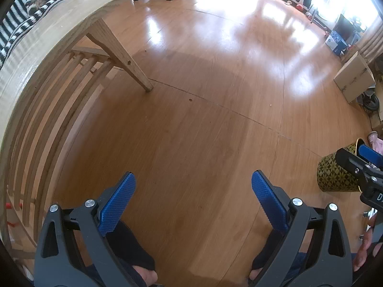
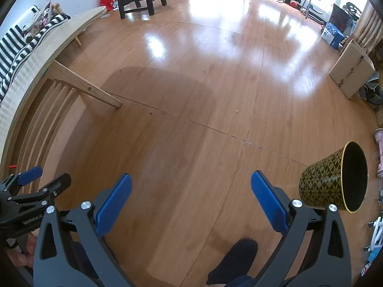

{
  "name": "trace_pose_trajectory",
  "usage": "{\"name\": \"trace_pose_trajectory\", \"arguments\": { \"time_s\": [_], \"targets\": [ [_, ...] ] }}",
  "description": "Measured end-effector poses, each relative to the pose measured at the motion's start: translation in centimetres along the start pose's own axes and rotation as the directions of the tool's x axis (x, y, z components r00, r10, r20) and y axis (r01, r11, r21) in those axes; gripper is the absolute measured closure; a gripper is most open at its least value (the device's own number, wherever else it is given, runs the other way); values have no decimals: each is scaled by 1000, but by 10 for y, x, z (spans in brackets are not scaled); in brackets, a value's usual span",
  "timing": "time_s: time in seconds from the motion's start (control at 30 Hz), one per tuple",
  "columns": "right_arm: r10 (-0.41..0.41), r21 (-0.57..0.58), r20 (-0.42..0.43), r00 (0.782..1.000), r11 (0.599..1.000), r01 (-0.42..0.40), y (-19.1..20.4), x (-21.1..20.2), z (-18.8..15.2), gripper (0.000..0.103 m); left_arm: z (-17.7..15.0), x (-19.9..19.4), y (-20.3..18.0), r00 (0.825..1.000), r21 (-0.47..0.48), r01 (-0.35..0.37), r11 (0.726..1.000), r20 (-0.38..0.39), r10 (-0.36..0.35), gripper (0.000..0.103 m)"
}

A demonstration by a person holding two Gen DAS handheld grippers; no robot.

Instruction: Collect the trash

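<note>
A black and gold patterned trash bin stands on the wooden floor at the right, its mouth dark inside; it also shows in the left wrist view, partly behind the right gripper. My left gripper is open and empty above bare floor. My right gripper is open and empty, just left of the bin. Small crumbs lie on the floor: a pale bit and a dark speck, also seen in the left wrist view as a pale bit and a dark speck.
A wooden bench with slats and angled legs curves along the left, with a striped cushion behind it. A dark stool stands far back. A cardboard box and clutter line the right wall. My socked feet are below.
</note>
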State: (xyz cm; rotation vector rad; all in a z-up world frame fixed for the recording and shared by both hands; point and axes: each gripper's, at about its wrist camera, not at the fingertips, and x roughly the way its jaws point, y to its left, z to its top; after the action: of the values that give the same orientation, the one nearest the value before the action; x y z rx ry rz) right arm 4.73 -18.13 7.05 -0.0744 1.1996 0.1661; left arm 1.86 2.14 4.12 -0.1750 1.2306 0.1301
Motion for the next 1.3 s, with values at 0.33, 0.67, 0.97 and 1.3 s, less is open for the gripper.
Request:
{"name": "trace_pose_trajectory", "arguments": {
  "time_s": [0.33, 0.67, 0.97, 1.3],
  "targets": [
    [0, 1, -1, 1000, 1000, 0, 1, 0, 1, 7, 1, 0, -2, 1000, 4, 0, 1000, -1, 0, 8],
    [0, 2, 1, 1000, 1000, 0, 1, 0, 1, 7, 1, 0, -2, 1000, 4, -1, 1000, -1, 1, 8],
    [1, 2, 0, 1000, 1000, -1, 2, 0, 1, 7, 1, 1, -2, 1000, 6, -1, 1000, -3, 1, 8],
    [0, 2, 1, 1000, 1000, 0, 3, 0, 3, 7, 1, 1, -1, 1000, 10, -1, 1000, -4, 1, 8]
  ]
}}
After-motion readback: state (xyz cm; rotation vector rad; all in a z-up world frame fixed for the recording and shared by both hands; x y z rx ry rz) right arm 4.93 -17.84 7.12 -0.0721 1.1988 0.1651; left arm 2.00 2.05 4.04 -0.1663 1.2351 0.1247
